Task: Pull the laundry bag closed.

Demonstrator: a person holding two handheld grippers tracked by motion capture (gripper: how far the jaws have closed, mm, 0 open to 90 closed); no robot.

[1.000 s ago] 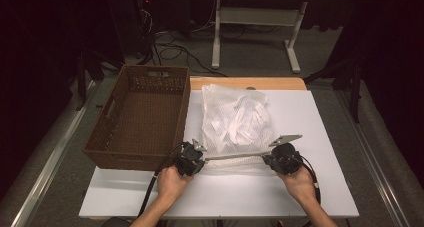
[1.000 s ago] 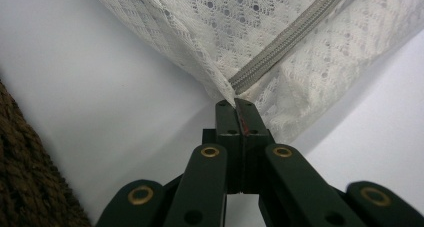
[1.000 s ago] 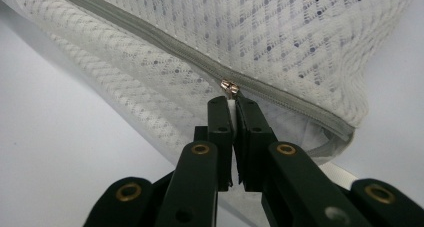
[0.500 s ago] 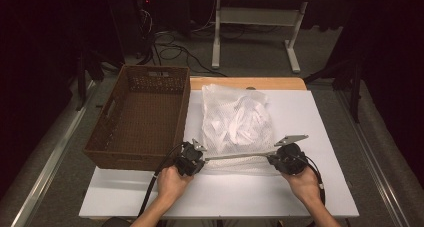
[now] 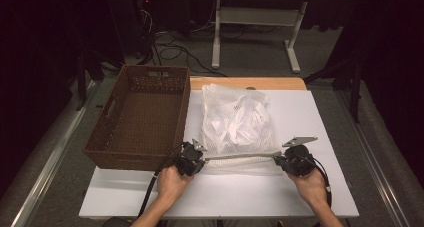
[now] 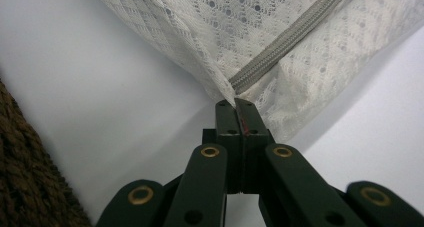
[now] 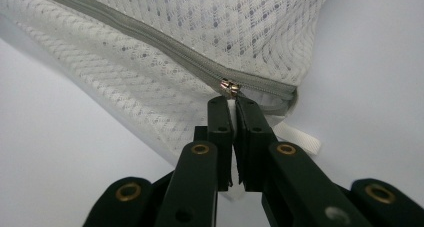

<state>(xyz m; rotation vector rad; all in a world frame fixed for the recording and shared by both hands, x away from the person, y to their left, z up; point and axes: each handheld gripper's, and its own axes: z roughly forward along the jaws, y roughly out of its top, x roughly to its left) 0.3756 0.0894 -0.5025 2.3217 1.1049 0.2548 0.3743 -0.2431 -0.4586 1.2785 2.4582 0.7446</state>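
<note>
A white mesh bag [image 5: 235, 119] with white cloth inside lies on the white table [image 5: 240, 194]. Its grey zipper [image 5: 240, 156] runs taut along the near edge between both grippers. My left gripper [image 5: 202, 159] is shut on the bag's left corner, right at the zipper's end [image 6: 235, 87]. In the left gripper view the jaws [image 6: 235, 103] meet with mesh pinched between them. My right gripper [image 5: 276, 160] is shut on the metal zipper pull [image 7: 230, 87], close to the zipper's right end. Its jaws [image 7: 227, 101] stand almost together.
A brown wicker basket [image 5: 102, 124] stands empty to the left of the bag, and its wall [image 6: 25, 182] is close beside the left gripper. A white loop tag [image 7: 297, 137] hangs off the bag's corner. Bare table lies in front of both hands.
My right gripper has shifted slightly to the right along the zipper line. The left gripper and the bag's left corner have stayed put.
</note>
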